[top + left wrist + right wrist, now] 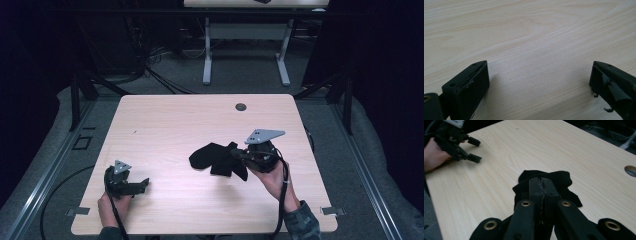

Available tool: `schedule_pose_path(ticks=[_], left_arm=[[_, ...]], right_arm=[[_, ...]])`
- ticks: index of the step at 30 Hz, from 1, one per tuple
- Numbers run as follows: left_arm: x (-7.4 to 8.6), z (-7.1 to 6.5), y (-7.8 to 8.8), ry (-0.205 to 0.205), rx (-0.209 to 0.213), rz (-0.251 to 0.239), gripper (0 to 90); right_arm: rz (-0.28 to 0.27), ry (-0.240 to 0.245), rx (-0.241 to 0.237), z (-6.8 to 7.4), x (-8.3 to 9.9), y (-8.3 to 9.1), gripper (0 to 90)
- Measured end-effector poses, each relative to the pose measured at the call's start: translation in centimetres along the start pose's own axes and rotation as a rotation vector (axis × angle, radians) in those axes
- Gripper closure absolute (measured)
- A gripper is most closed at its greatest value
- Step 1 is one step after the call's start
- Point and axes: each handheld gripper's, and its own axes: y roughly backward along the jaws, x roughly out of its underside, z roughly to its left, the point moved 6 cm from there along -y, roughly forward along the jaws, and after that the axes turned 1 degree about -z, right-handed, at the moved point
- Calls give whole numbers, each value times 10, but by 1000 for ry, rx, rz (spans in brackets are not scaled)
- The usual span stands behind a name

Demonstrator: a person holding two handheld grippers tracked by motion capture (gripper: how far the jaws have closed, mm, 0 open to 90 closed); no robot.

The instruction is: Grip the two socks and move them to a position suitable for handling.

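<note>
**Black cloth pinched in the right gripper, left gripper idle**

Nearest the lens in the right gripper view, the right gripper (541, 185) has its 2 jaws pressed together on a fold of a black cloth (560, 178). Its linkage arms cover the near part of the fabric, so how much is caught between the pads cannot be made out. Ahead of the jaw tips the rest of the cloth spreads in dark folds; its weave and exact shape are hard to read against the black jaws.

From the high view, the cloth (215, 157) hangs off the tip of the right gripper (239, 155) and trails away from it toward the middle of the table (165, 120), part of it still on the wood.

Well apart from the cloth, the left gripper (142, 184) sits low over the table, held by a hand (111, 206) cut off at the frame edge. Its jaws stand wide apart over bare wood (534, 50).

Beyond the right gripper, a round cable hole (241, 107) sits near the table's far edge. A second table's legs (207, 55) stand on the floor behind.
</note>
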Motion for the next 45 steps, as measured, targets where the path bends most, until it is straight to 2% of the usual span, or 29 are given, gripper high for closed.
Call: schedule_pose_path(ticks=[5,9,11,13,18,24,27,29,30,32,33,35,36,39,40,41,43,45], left_arm=[[0,0,0,0,0,0,27],[0,0,0,1,0,-1,28],[0,0,0,1,0,-1,28],[0,0,0,1,0,0,28],[0,0,0,0,0,0,28],[0,0,0,0,0,0,27],[0,0,0,0,0,0,27],[0,0,0,0,-1,0,27],[0,0,0,0,0,0,27],[0,0,0,1,0,0,27],[0,0,0,1,0,0,27],[0,0,0,1,0,0,27],[0,0,0,1,0,-1,27],[0,-1,0,4,3,4,23],[0,-3,2,17,35,7,3],[0,-4,4,49,54,5,0],[-2,-9,8,59,70,9,3],[-7,-18,13,56,86,-12,3]], right_arm=[[-25,43,-44,22,-3,10,883],[-21,80,-83,42,1,10,883],[2,96,-105,50,9,3,882],[50,105,-120,55,22,-8,880],[156,80,-144,59,63,-40,877],[210,53,-156,55,90,-58,872],[236,54,-156,54,99,-65,861],[217,31,-143,51,101,-68,815],[217,17,-146,49,101,-68,745],[213,1,-148,44,101,-65,677],[198,-4,-147,43,100,-63,597],[177,-18,-146,39,98,-56,555],[173,-19,-138,36,98,-51,503],[146,-64,-120,27,100,-37,476],[144,-70,-112,24,102,-32,464],[141,-88,-104,20,104,-26,462],[142,-101,-90,16,109,-17,457],[147,-119,-77,13,114,-11,453]])
